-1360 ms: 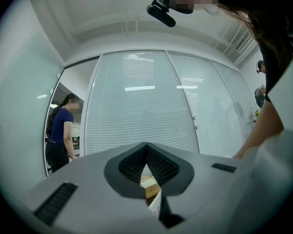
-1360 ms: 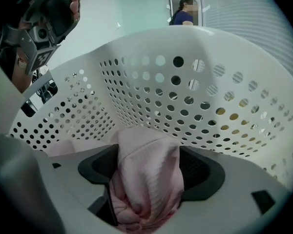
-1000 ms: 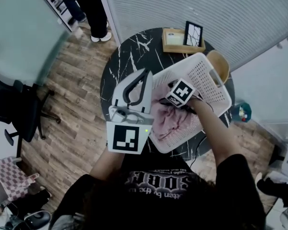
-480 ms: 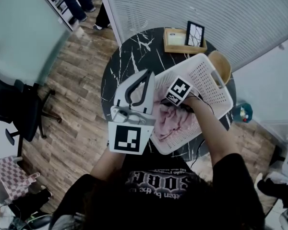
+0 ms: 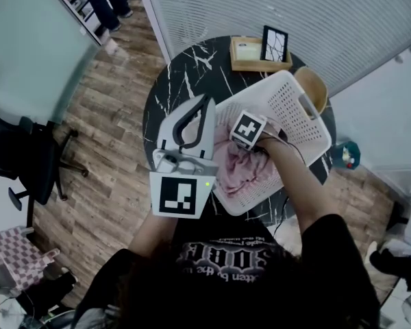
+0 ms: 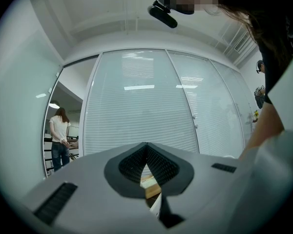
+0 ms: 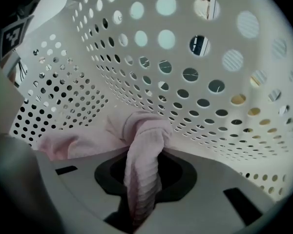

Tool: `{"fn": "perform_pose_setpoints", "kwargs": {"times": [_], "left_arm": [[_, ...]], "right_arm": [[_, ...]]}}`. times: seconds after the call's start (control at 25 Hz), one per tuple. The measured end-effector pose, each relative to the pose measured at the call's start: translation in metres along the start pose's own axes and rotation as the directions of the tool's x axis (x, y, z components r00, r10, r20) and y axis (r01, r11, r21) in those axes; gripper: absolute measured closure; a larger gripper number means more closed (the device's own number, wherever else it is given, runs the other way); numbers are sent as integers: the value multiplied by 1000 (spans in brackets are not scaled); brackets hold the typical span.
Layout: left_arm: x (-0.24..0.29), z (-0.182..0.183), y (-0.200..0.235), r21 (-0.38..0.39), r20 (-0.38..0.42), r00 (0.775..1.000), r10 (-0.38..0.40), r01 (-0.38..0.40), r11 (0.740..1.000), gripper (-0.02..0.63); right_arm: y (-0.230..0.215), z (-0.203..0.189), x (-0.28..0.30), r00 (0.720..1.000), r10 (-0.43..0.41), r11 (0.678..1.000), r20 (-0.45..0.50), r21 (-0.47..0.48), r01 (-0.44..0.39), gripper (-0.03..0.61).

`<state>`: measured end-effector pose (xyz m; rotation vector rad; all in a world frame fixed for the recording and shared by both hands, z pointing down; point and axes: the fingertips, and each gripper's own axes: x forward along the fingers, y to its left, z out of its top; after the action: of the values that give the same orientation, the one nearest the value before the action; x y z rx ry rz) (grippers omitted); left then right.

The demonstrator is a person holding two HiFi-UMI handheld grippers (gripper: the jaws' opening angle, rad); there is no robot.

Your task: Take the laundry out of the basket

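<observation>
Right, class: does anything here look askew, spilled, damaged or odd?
Nothing looks spilled or damaged. The white basket sits skewed near the round table's near edge, and the pink cloth inside it lies bunched up rather than folded.

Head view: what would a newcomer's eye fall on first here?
The white perforated basket on the round black marble table, with pink laundry inside. The right gripper has just been closing its jaws on a fold of that laundry, while the left gripper is held shut beside the basket.
</observation>
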<state>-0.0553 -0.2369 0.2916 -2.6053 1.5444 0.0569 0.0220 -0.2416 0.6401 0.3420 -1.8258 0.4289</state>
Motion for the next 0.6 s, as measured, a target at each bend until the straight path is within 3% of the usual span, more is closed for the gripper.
{"fn": "perform_pose_setpoints", "kwargs": {"times": [0.08,0.16,0.24,0.4,0.6], "left_arm": [[-2,2,-1,2,6,1000,-1,1,1000,617],[-4,3,-3,3,11,1000,-4,4,1000,617],[-5,5,-4,4,14,1000,-6,6,1000,617],[-9,9,-6,3,21,1000,-8,8,1000,617],[-16,11,-6,6,23,1000,-8,8,1000,617]], "right_arm": [[16,5,2,998,52,999,43,4,-52,487],[22,1,0,997,52,999,53,16,-52,492],[19,-5,-5,999,11,1000,49,21,-12,495],[-2,-4,-20,988,-141,989,70,-29,143,497],[3,8,-37,977,-147,989,157,0,149,499]]}}
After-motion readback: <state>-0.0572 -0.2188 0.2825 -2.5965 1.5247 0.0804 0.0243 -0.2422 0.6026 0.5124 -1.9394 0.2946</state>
